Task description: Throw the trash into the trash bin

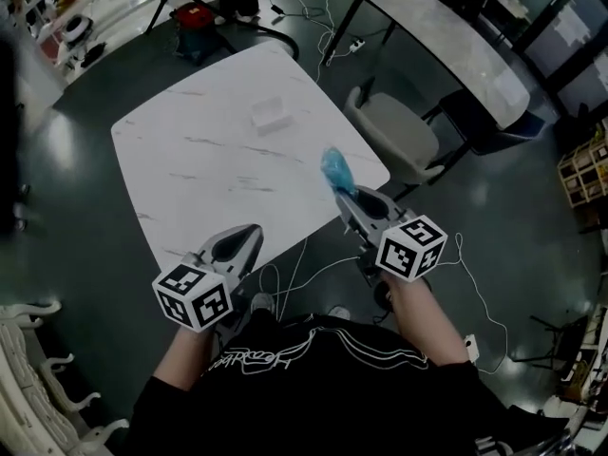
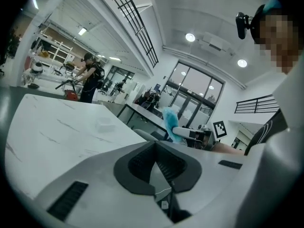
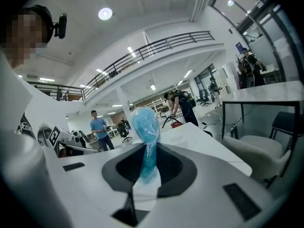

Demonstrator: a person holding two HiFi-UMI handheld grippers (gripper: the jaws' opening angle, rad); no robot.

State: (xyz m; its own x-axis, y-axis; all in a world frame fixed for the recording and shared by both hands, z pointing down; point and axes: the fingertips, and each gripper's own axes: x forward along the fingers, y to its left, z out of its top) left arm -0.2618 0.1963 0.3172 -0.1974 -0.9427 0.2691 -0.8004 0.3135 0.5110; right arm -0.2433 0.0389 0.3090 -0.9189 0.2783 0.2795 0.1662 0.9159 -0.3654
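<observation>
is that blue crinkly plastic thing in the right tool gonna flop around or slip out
The crumpled blue translucent plastic wrapper is probably very light: a thin pinched neck alone carries its puffed top upright above the right tool. It looks soft and crushable rather than stiff, since it narrows sharply where the tool squeezes it. The glossy film might slide, so a firm pinch seems wise.

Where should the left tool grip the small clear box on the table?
Probably across its narrow width, coming down from above: the small clear box lies low and flat on the white table, with nothing beside it, so its sides offer little height for a level approach.
</observation>
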